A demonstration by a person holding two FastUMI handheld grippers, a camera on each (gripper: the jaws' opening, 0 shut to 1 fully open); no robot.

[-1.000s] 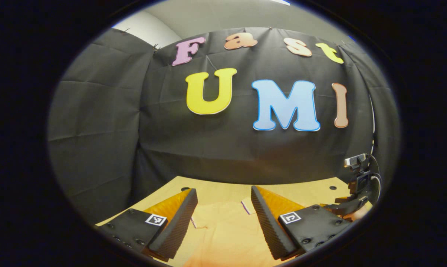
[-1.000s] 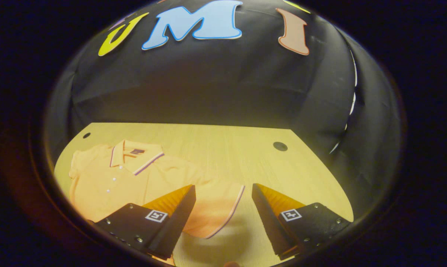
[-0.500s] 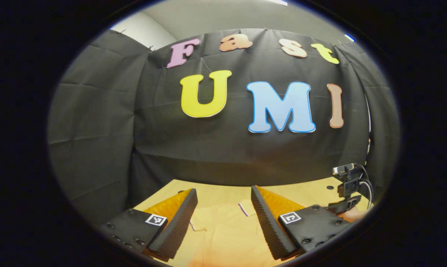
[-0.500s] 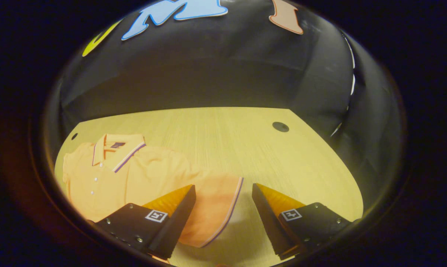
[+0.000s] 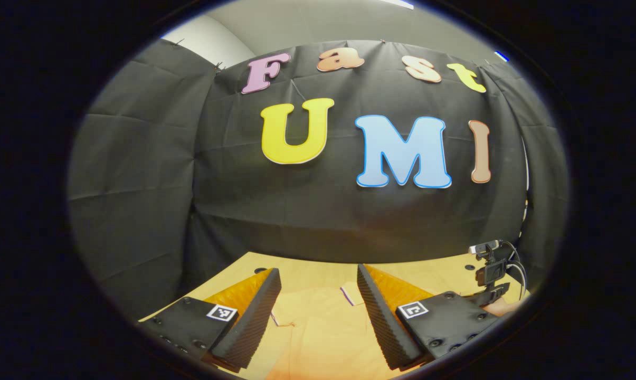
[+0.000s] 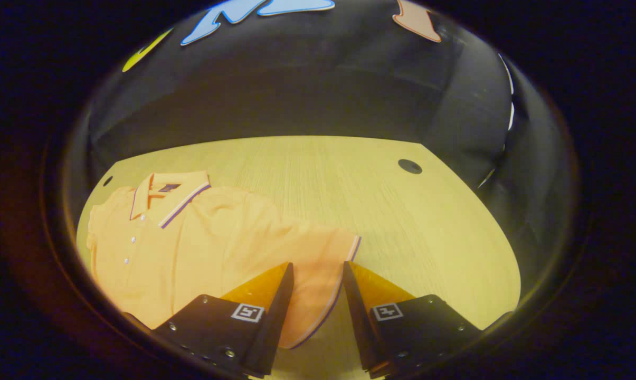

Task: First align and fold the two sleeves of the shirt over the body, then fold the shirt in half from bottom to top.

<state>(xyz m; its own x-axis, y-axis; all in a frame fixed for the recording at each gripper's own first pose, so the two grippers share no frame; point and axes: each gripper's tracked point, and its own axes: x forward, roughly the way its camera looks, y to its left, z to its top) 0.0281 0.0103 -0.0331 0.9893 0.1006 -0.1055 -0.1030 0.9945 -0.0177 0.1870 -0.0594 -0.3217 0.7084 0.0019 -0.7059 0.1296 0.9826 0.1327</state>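
left gripper view: the left tongs (image 5: 318, 295) hang released, fingers well apart, held above the bench (image 5: 307, 272) with the orange shirt (image 5: 318, 332) spread below and between them, its collar (image 5: 352, 294) just past the tips. off to the right the other tool (image 5: 491, 264) shows, with a bit of the hand (image 5: 502, 307) that holds it.

right gripper view: the right tongs (image 6: 318, 274) sit low over the shirt's sleeve (image 6: 323, 269), fingers drawn in close on either side of the striped cuff (image 6: 349, 253) but a gap shows, so i'd call them closing, not clenched (whether a pad touches cloth i cannot tell). the shirt lies flat, collar far left, buttons up.

to do this step well, i'd bite the cuff edge squarely, lift only enough to clear, then carry it across so the sleeve lies straight over the body without dragging the shoulder.

no containers here, only a grommet hole (image 6: 410, 166) in the bench
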